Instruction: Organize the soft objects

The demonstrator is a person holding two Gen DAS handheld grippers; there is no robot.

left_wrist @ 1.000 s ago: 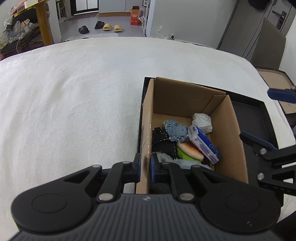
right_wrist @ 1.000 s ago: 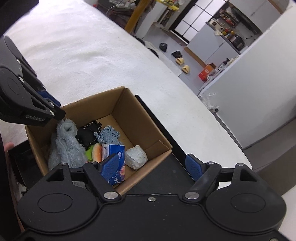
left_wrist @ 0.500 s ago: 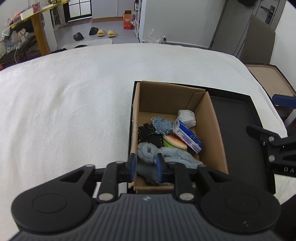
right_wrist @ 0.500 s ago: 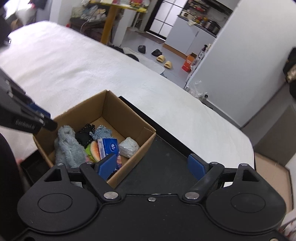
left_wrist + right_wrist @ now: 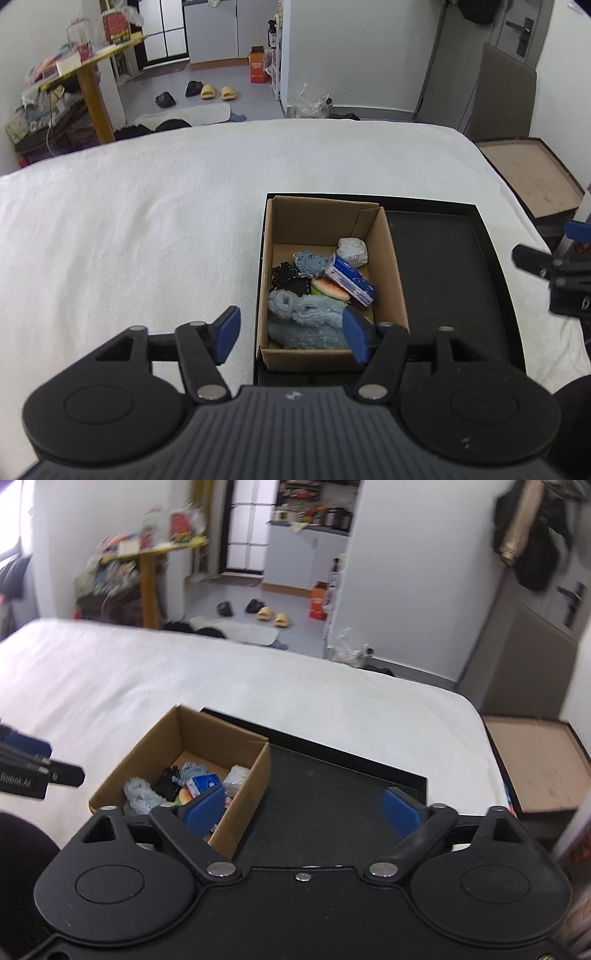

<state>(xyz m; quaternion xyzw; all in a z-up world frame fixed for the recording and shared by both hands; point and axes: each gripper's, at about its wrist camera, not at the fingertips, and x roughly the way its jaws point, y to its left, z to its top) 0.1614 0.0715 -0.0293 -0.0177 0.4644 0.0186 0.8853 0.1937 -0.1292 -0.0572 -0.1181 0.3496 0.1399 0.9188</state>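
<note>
Left gripper (image 5: 291,335) hangs above the near end of the cardboard box (image 5: 392,258), jaws opening, partway apart, nothing between the blue pads; the fluffy blue plush (image 5: 304,319) lies below them in the box's near end, not gripped. Right gripper (image 5: 303,806) is over the black tray (image 5: 332,794), jaws very wide and opening further, empty; its left pad overlaps the box edge in the right wrist view, contact cannot be told. Box stands in the left part of the black tray, against the tray's left rim, tray on a white bedspread (image 5: 129,229). Inside the box, near to far: fluffy blue plush, then a black dotted fabric piece (image 5: 291,282) on the left, an orange-and-green soft item (image 5: 328,290) in the middle, a blue-and-white tissue pack (image 5: 349,277) tilted toward the right wall, a light blue denim-like soft piece (image 5: 310,262) behind, and a white crumpled wad (image 5: 352,251) in the far right corner. Rest of the tray right of the box is bare. Right gripper tip shows at the right edge of the left wrist view, apart from the box. Right wrist picture is slightly motion-blurred. Background: slippers (image 5: 216,92) on the floor, yellow table (image 5: 96,74) with clutter.
</note>
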